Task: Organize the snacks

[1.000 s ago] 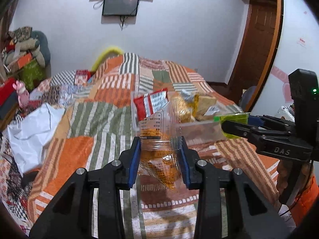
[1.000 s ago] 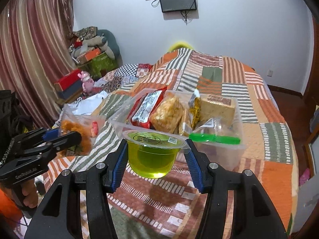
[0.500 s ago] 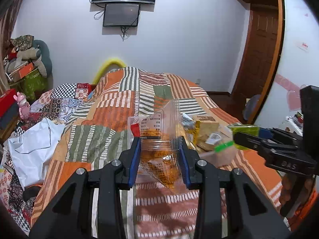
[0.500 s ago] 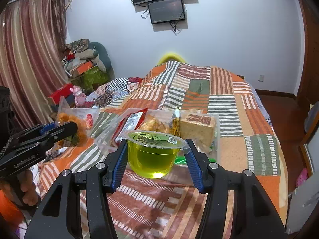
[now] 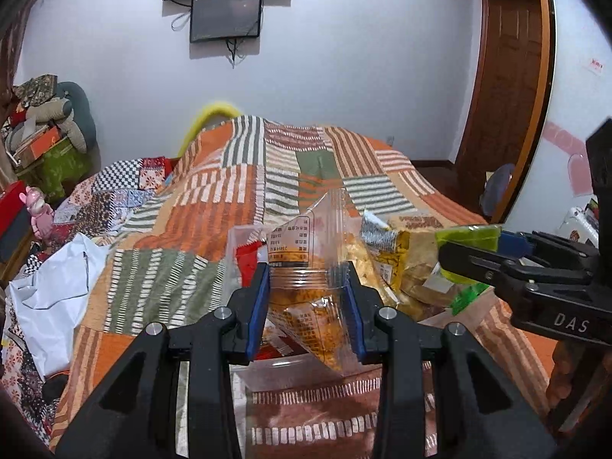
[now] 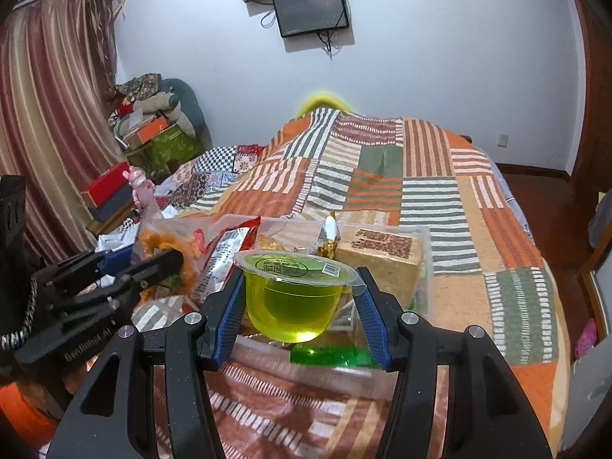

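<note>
My left gripper (image 5: 306,298) still pinches the clear crinkly bag of orange snacks (image 5: 311,315), now over the clear plastic snack bin (image 6: 427,267) on the patchwork bed, nearer than before. My right gripper (image 6: 298,308) keeps clamping the green jelly cup (image 6: 292,300) above the bin's front edge.

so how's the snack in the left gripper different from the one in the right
The snack bag in the left gripper is soft, crinkled clear plastic holding orange pieces. The jelly cup in the right gripper is rigid, upright, sealed and yellow-green. Both are clamped, above the clear bin.
</note>
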`<act>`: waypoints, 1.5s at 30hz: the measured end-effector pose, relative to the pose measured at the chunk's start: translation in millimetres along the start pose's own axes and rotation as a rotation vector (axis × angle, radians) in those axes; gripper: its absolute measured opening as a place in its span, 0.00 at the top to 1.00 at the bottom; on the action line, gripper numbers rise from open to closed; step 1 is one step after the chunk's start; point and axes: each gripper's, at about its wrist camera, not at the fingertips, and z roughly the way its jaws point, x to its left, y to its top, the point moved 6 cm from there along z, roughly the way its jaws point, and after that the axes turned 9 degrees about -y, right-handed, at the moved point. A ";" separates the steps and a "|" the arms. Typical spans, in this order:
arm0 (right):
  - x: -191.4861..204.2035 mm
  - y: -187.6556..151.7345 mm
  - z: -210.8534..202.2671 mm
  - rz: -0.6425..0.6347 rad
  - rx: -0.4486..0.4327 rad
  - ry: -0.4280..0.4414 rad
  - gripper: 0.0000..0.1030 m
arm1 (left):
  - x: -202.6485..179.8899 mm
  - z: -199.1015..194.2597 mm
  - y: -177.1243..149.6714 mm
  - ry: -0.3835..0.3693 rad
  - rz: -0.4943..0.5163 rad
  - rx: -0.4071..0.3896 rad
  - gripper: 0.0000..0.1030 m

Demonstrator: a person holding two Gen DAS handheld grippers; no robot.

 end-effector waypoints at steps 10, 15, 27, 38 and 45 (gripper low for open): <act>8.7 -11.9 29.1 -0.047 0.078 -0.003 0.50 | 7.9 12.5 -9.2 0.035 0.022 0.020 0.63; 12.6 -14.9 25.3 -0.072 0.084 -0.011 0.47 | 18.5 17.3 -20.8 0.022 -0.019 0.061 0.54; 7.3 -11.4 -2.1 -0.062 0.051 -0.015 0.41 | 12.6 -8.4 -22.2 -0.019 -0.047 0.057 0.47; 7.6 6.8 -69.4 -0.031 -0.074 0.003 0.41 | -17.7 -83.3 4.5 -0.043 -0.004 -0.066 0.47; 13.6 14.4 -132.0 -0.018 -0.199 0.026 0.36 | -37.6 -145.6 14.8 -0.072 -0.005 -0.189 0.41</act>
